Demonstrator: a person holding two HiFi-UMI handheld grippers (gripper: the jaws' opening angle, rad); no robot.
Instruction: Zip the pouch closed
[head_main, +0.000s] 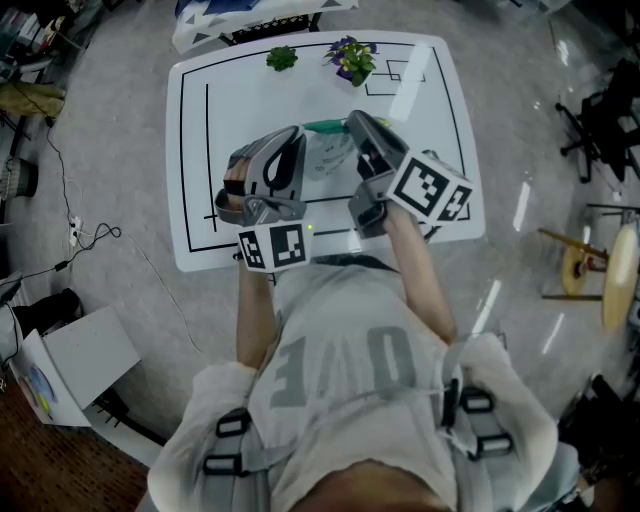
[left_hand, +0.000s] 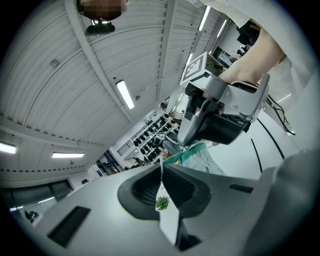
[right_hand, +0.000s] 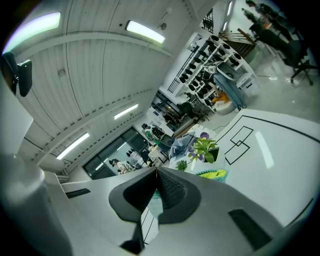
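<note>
A pale pouch (head_main: 328, 158) with a teal zip edge (head_main: 322, 127) hangs above the white table (head_main: 195, 180), stretched between my two grippers. My left gripper (head_main: 298, 136) is shut on the pouch's left end; a thin pale edge shows between its pads (left_hand: 175, 187). From the right, my right gripper (head_main: 353, 119) comes in shut at the zip line. In the left gripper view its jaws meet the teal edge (left_hand: 192, 151) of the pouch (left_hand: 206, 161). Some teal shows between the right gripper's pads (right_hand: 170, 192). The zip pull itself is hidden.
Two small potted plants (head_main: 281, 58) (head_main: 351, 58) stand at the table's far edge, beside black marked rectangles (head_main: 395, 75). The person's body is at the near edge. On the floor are an office chair (head_main: 600, 120) at right and a box (head_main: 75, 365) and cables at left.
</note>
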